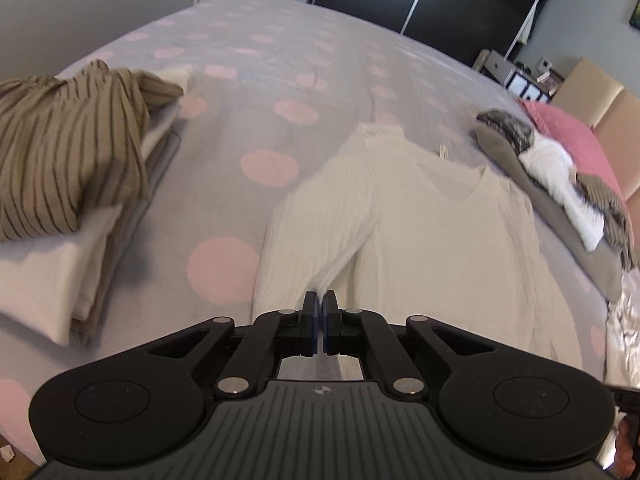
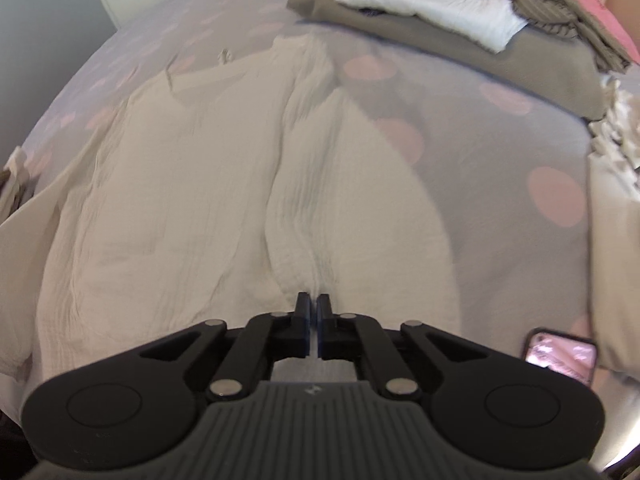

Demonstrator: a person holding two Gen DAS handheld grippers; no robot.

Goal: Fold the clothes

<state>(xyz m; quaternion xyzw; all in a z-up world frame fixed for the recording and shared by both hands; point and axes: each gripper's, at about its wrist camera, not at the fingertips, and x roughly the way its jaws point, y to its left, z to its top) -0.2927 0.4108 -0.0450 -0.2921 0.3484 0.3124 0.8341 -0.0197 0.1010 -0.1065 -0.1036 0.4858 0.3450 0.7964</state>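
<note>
Cream garment (image 1: 420, 220) hem pinched, bare dotted bedspread (image 1: 248, 80) beyond

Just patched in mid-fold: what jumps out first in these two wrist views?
The cream crinkled top spread across the pink-dotted grey bedcover, with the left tool and right tool each pinched shut on a gathered ridge of its near edge. A brown striped garment slumps over a folded stack at left; unfolded clothes wait on the far right.
</note>
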